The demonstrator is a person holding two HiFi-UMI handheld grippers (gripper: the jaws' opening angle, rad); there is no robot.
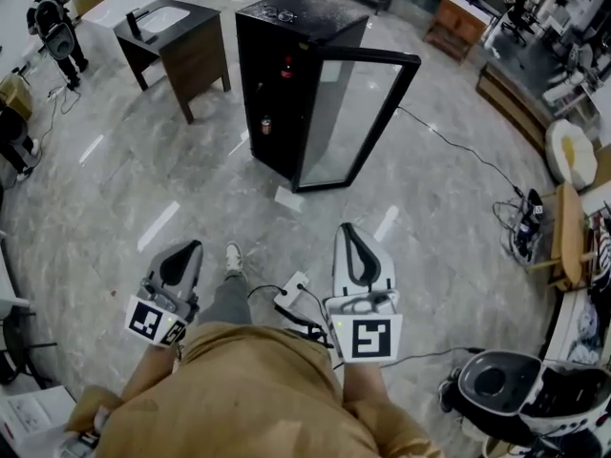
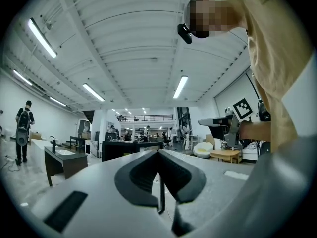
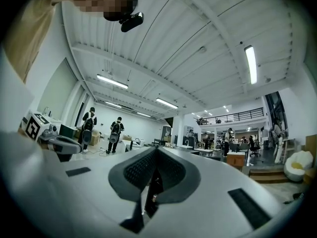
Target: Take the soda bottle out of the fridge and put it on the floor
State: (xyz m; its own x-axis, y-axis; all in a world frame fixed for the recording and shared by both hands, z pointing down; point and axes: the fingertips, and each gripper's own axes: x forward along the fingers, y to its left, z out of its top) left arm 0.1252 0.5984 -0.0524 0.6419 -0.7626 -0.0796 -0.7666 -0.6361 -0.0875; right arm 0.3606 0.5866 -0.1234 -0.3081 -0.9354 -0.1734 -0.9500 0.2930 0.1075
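A black fridge [image 1: 286,74] stands on the floor ahead with its glass door [image 1: 348,122] swung open to the right. On an upper shelf inside is a dark bottle with a red label [image 1: 286,66], and a small can-like item [image 1: 265,125] sits lower down. Both grippers are held close to the person's body, well short of the fridge. My left gripper [image 1: 186,249] [image 2: 158,152] is shut with nothing in it. So is my right gripper [image 1: 351,232] [image 3: 156,150], its jaw tips touching, with nothing held.
A dark table with a white sink top [image 1: 177,36] stands left of the fridge. A cable [image 1: 458,146] runs across the floor to the right. A white sheet [image 1: 289,198] lies by the door's foot. People [image 1: 55,31] stand far left; a black appliance [image 1: 496,385] sits bottom right.
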